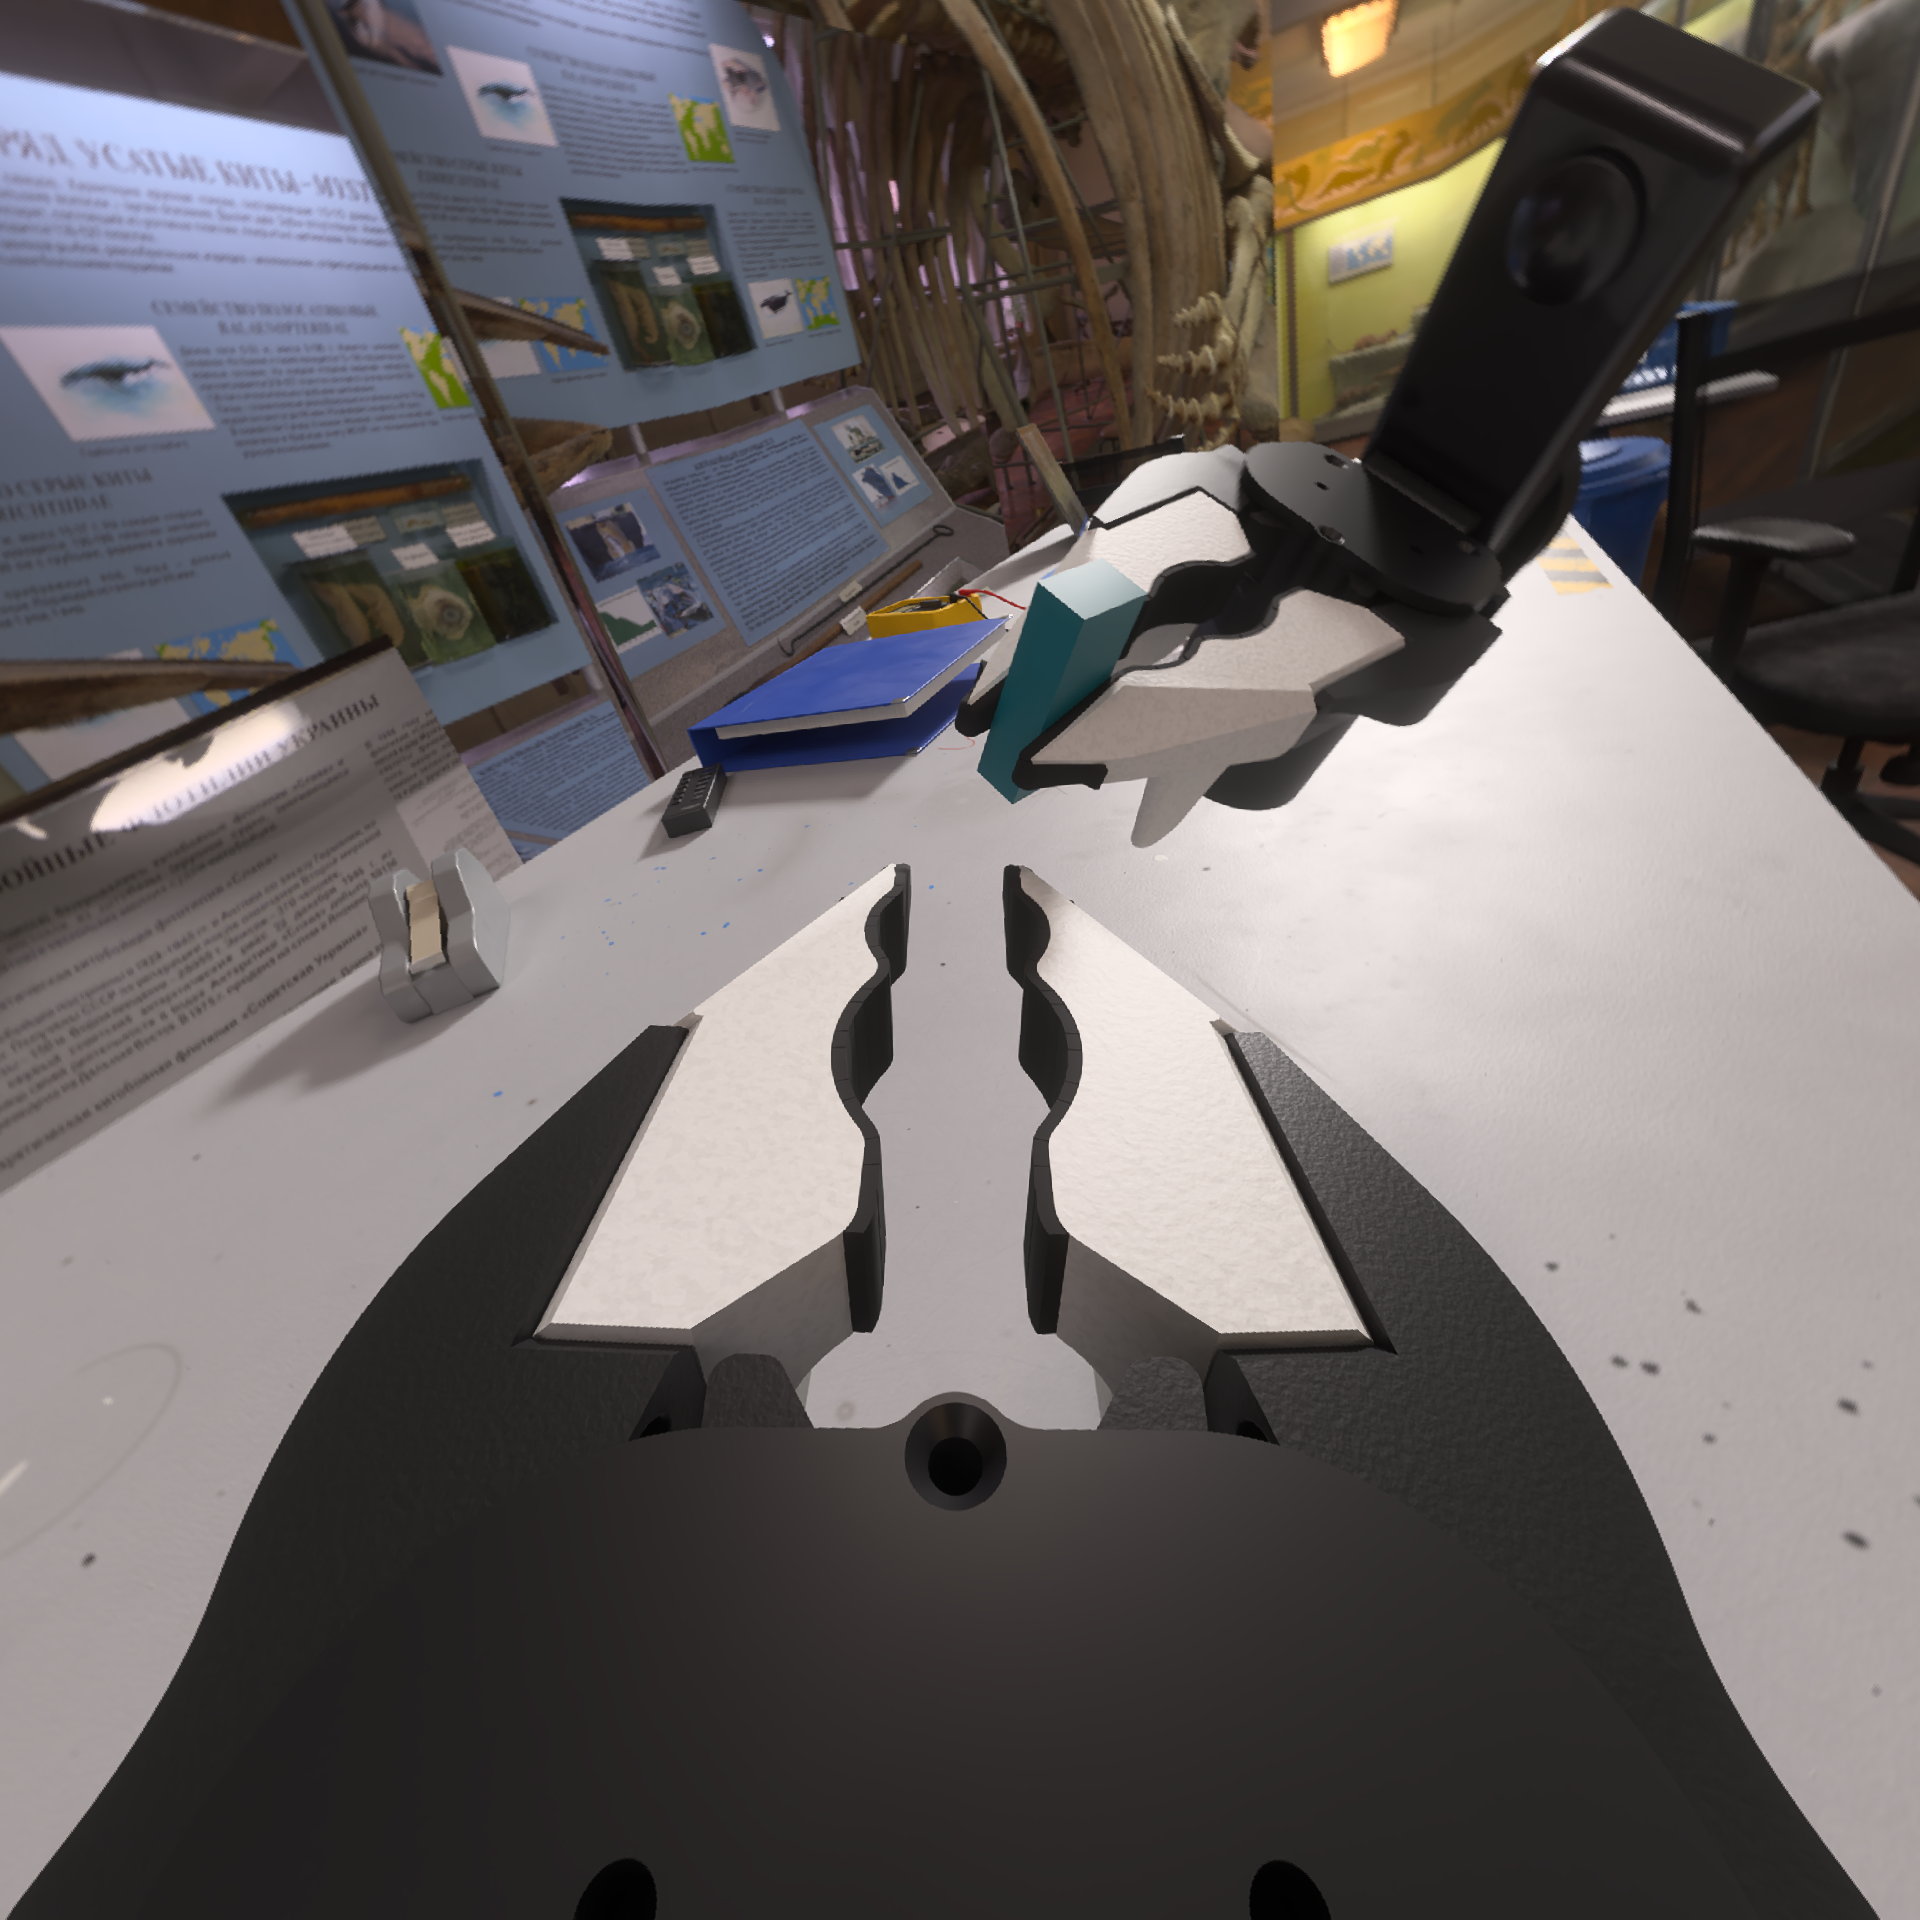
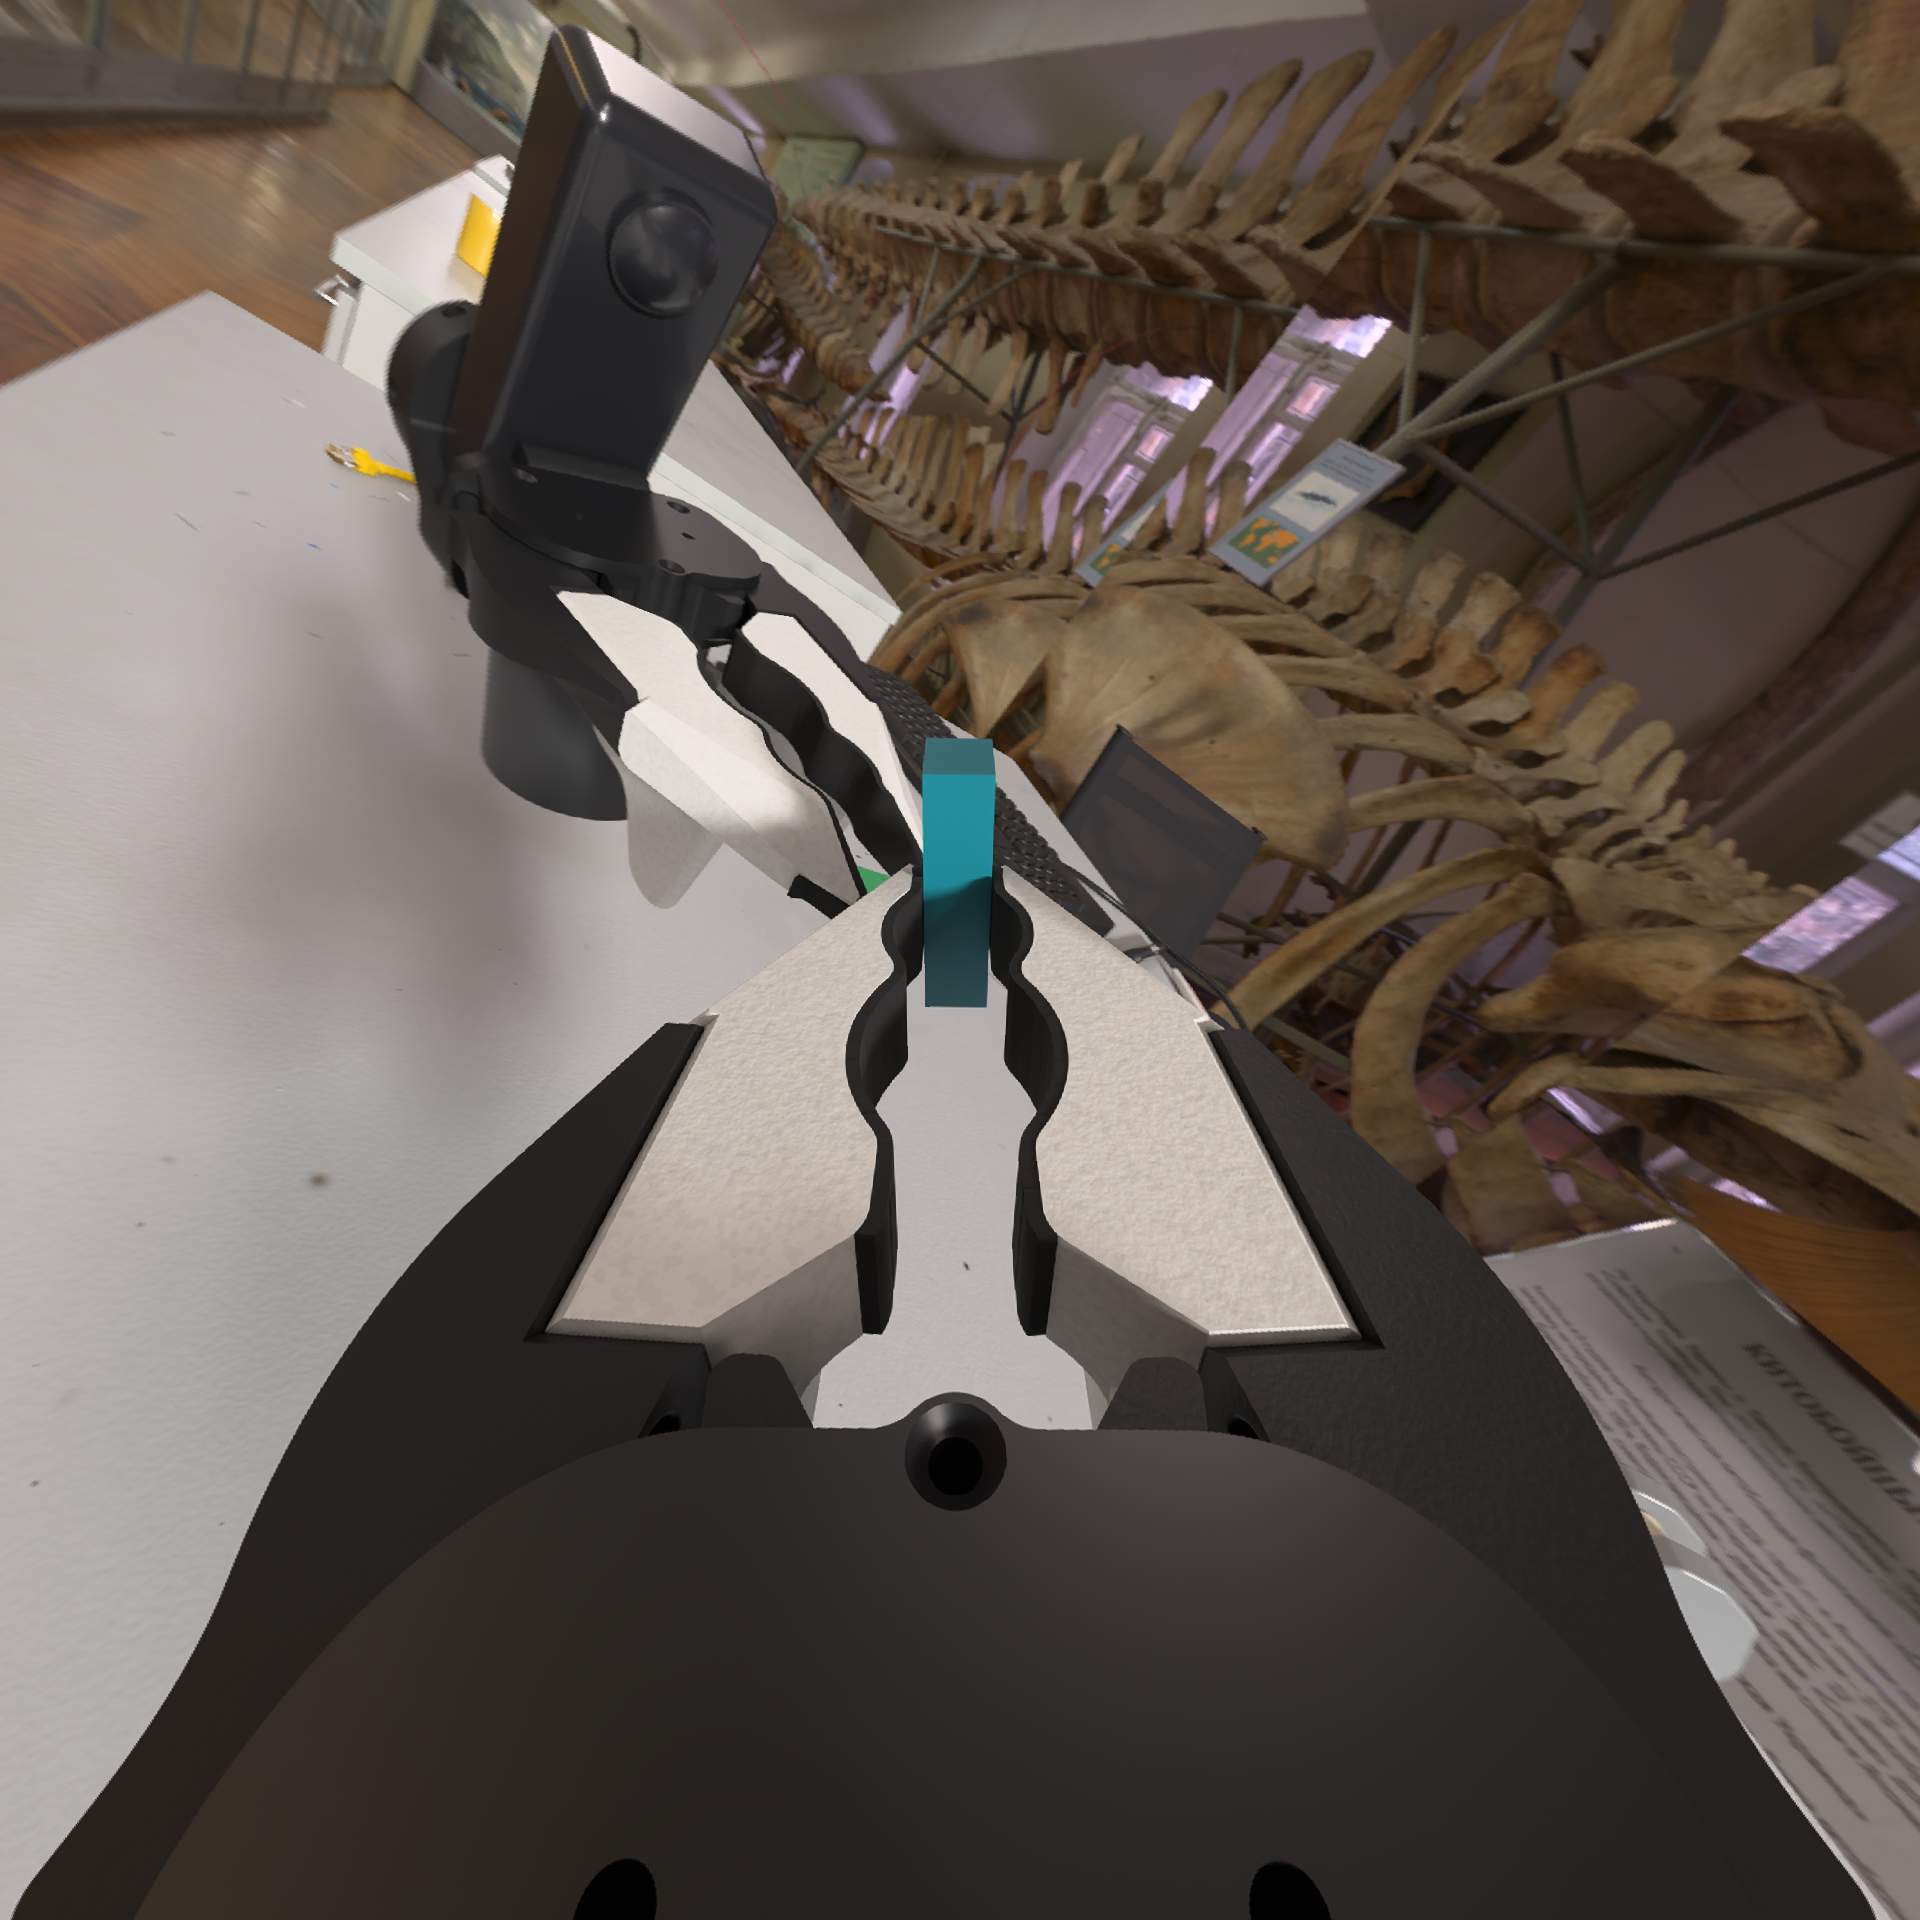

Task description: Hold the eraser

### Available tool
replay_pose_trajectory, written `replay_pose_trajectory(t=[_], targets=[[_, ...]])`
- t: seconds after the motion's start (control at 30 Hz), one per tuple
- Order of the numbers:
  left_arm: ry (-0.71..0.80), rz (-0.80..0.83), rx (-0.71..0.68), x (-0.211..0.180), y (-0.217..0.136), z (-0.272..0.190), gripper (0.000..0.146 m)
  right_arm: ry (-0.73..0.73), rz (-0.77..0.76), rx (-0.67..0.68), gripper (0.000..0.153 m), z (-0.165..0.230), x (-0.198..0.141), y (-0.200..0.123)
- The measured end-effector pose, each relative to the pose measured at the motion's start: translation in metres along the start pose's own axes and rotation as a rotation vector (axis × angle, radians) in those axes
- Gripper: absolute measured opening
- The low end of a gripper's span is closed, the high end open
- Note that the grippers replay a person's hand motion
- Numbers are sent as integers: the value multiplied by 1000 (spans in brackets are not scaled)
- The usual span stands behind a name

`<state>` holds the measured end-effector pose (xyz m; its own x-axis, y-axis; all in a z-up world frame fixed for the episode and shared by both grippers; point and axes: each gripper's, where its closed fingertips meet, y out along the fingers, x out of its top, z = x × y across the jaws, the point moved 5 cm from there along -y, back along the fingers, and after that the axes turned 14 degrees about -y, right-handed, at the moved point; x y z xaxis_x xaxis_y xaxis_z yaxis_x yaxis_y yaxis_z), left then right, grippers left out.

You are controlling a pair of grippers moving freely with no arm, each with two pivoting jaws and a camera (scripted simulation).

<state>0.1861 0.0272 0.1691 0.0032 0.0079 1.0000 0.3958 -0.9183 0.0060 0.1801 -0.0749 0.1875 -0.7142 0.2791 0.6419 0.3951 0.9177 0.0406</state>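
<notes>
The right gripper has the teal eraser pinched near the tips of its jaws, clamped on the block's two broad faces; the eraser is up off the white counter, tilted, with one end poking out past the fingertips and the other hanging below them in the left wrist view; a tip pinch like this leaves most of the block exposed, which suits a hold that only has to keep it aloft. The left gripper sits low over the counter with its jaws apart and nothing between them, pointed toward the held eraser but well short of it; it looks like a bystander here, kept clear so the two do not collide. Off to the left stands a small grey clamp-like holder with a pale slip in its slot, what it is I cannot say for sure; farther back lie a blue binder, a dark small keypad-like device and a yellow meter, all well away from the action. I judge the hold made; the risk is the block pivoting in so shallow a grip.
</notes>
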Motion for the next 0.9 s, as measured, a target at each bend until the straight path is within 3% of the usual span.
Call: replay_pose_trajectory(t=[0.17, 0.5, 0.67, 0.9], targets=[[-107, -15, 38, 0, 4, 2, 18, -50, 49, -51, 11, -3, -1, 1], [-174, 1, 82, -1, 6, 10, 19, -351, 156, -160, 11, 3, 5, 8], [-274, 23, 81, -7, 8, 15, 19, -367, 193, -169, 11, 4, 0, 11], [-539, 59, 69, -22, 15, 24, 19, -360, 274, -190, 11, 8, -16, 15]])
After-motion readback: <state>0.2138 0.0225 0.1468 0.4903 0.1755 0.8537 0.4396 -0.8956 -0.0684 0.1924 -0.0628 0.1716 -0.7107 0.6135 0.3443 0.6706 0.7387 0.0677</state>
